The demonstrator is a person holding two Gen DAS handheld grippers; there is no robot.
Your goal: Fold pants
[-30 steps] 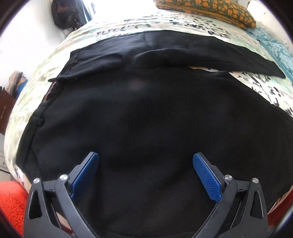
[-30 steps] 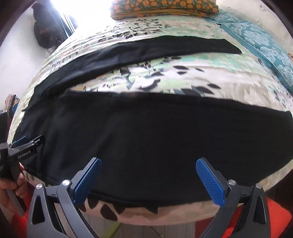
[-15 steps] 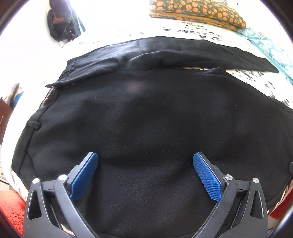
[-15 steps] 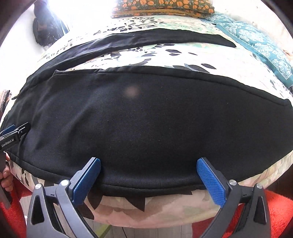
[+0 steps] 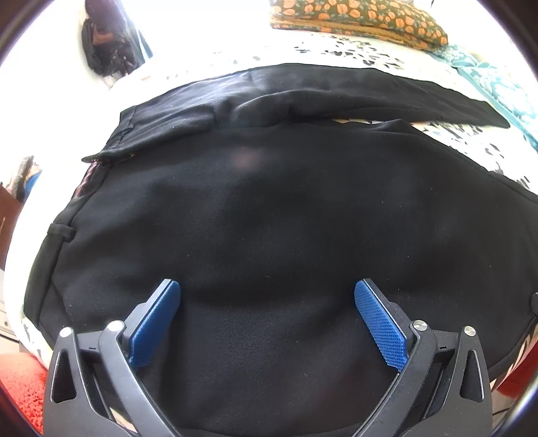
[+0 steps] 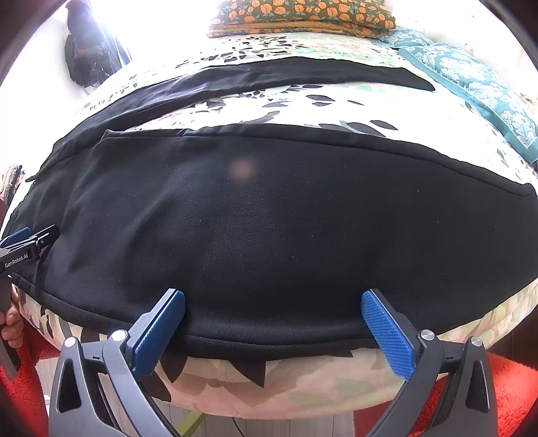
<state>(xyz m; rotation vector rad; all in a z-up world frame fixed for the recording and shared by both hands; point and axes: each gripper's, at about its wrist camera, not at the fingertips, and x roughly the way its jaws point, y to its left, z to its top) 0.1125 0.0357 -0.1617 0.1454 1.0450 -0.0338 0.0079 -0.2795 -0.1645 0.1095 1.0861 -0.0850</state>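
Observation:
Black pants (image 5: pixel 269 208) lie spread flat on a bed, waistband to the left and both legs running right. The near leg (image 6: pixel 269 218) fills the right wrist view; the far leg (image 6: pixel 285 75) lies behind it with bedsheet showing between. My left gripper (image 5: pixel 267 292) is open, low over the seat of the pants near the bed's front edge. My right gripper (image 6: pixel 272 302) is open over the near hem side of the near leg. The left gripper also shows at the left edge of the right wrist view (image 6: pixel 23 240).
The bed has a leaf-print sheet (image 6: pixel 302 107). An orange-patterned pillow (image 5: pixel 359 16) and a teal cushion (image 6: pixel 470 84) lie at the back right. A red rug (image 6: pixel 504 396) covers the floor below the bed edge. A dark bag (image 5: pixel 107 43) hangs at the back left.
Both grippers have moved forward and lower over the pants, so the black fabric fills more of each view. Both stay open.

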